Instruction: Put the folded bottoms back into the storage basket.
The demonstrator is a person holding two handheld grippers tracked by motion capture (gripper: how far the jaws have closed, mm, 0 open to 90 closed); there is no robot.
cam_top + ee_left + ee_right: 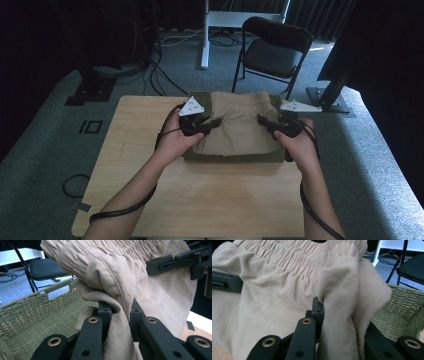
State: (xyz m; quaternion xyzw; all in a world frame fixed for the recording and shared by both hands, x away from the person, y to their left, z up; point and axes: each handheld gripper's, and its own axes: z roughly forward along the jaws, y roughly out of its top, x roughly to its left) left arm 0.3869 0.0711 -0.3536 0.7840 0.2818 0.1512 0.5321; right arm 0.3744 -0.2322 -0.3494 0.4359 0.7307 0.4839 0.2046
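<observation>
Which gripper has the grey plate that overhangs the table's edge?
The right gripper: its plate juts past the table's right edge. The left gripper's plate sits over the basket.

The only readable mark is on the grey carpeted floor (60, 130) to the left of the light wooden table (200, 195): a black-outlined marking (90, 126) that reads like "10" or "ID"; which of the 2 cannot be told. The beige gathered-waist garment (242, 127) and the olive-green woven basket (30, 315) bear no legible label, brand or number.
</observation>
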